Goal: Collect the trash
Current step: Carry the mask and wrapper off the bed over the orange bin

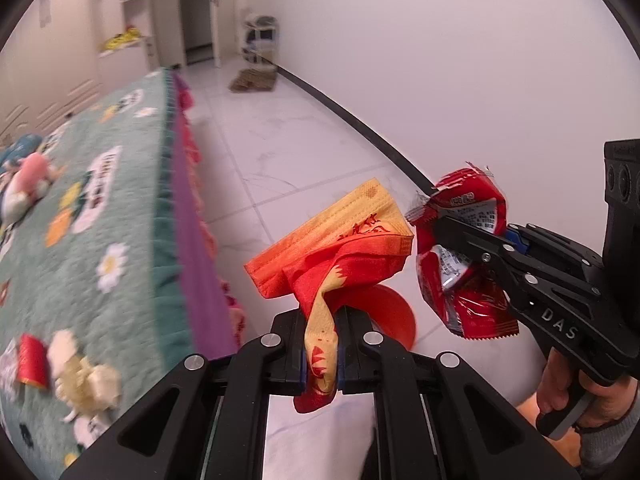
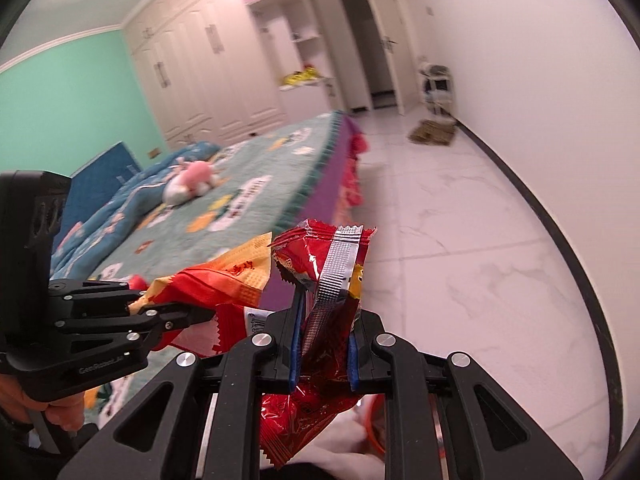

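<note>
Both tongs are pinching trash. From the left wrist view, my left tongs (image 1: pixel 322 354) are pressed together on the tail of a crumpled orange-and-yellow pleated wrapper with red print (image 1: pixel 340 248), which fans out above the fingers over the white marbled tile floor (image 1: pixel 304 152). Behind it shows part of a red round plastic bin (image 1: pixel 394 316). To the right, my right tongs (image 1: pixel 444 236) clamp a crinkled red foil snack packet (image 1: pixel 464 264), held just beside the orange wrapper. On the left lies a bed with a teal flower-patterned plush blanket (image 1: pixel 132 184); on it sit a pink-and-white plush toy (image 1: pixel 28 184), a small red packet (image 1: pixel 34 362) and a wad of cream crumpled paper (image 1: pixel 86 380), the last two near each other close to my tongs.

From the right wrist view, my right tongs (image 2: pixel 322 354) grip the red foil packet (image 2: pixel 320 280) by its middle, its silver seam standing up between the blue pads (image 2: pixel 294 356). At left, my left tongs (image 2: pixel 188 314) hold the orange wrapper (image 2: pixel 224 280), whose edge lies just beside the packet; whether they touch I cannot tell. Beyond, the bed (image 2: pixel 256 176) carries the pink toy (image 2: pixel 190 182) and a blue patterned quilt (image 2: pixel 120 204).
</note>
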`<state>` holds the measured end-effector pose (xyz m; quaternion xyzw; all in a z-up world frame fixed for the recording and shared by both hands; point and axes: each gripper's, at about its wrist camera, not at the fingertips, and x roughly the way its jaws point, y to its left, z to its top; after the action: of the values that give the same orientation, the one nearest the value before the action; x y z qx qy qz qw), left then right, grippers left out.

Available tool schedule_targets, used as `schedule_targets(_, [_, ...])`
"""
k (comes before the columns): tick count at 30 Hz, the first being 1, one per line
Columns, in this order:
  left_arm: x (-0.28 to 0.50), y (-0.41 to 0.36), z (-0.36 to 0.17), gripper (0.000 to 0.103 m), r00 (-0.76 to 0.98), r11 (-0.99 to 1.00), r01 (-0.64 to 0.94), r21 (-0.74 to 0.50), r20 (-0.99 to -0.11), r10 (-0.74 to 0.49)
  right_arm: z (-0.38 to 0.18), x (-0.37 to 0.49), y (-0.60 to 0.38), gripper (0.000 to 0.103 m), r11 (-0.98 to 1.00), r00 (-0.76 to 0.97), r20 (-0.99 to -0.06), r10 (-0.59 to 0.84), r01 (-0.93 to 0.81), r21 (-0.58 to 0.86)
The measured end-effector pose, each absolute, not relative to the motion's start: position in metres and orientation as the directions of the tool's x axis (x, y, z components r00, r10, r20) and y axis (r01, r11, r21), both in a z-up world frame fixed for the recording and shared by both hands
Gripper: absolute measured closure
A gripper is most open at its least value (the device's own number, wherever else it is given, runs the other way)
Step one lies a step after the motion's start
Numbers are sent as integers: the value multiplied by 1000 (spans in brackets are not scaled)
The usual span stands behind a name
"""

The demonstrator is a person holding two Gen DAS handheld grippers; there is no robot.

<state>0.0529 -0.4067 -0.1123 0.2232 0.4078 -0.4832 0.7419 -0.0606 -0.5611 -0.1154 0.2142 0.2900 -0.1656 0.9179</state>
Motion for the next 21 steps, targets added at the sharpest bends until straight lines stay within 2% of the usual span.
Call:
schedule_targets(6, [54,-447,-144,93,116,389,915,-105,-857,-503,-157,-76,-601,85,799,714,-666,-218,522,298])
schedule_targets(21, [59,-517,-228,93,-15,374,910,-179,-916,-402,-270,-72,-647,85,705,583,-792,-180,638,309])
